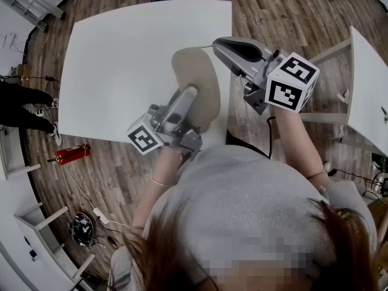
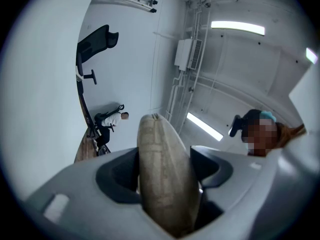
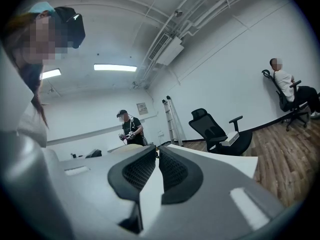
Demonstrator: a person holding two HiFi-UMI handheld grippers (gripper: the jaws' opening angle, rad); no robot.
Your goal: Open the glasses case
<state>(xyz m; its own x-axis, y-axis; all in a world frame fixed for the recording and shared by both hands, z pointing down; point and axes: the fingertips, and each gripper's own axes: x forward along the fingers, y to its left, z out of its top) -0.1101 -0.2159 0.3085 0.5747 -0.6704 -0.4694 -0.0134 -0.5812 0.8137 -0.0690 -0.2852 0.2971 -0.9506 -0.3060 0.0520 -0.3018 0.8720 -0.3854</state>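
Observation:
A beige, oval glasses case (image 1: 197,80) hangs in the air over the near right part of the white table (image 1: 121,65). My left gripper (image 1: 185,97) is shut on its near end, one finger on each broad side. In the left gripper view the case (image 2: 162,174) stands edge-on between the dark pads (image 2: 117,181), its stitched seam facing the camera. My right gripper (image 1: 214,43) comes in from the right, level, its jaws shut. Its tips pinch a thin zipper pull (image 1: 205,46) at the case's far right edge. In the right gripper view the tips (image 3: 156,151) meet in front of the case's beige rim (image 3: 127,146).
A second white table (image 1: 370,83) stands to the right over wooden floor. A red fire extinguisher (image 1: 70,154) lies on the floor at the left. A black office chair (image 3: 215,129) and a ladder (image 3: 172,119) stand beyond the table. Other people are in the background.

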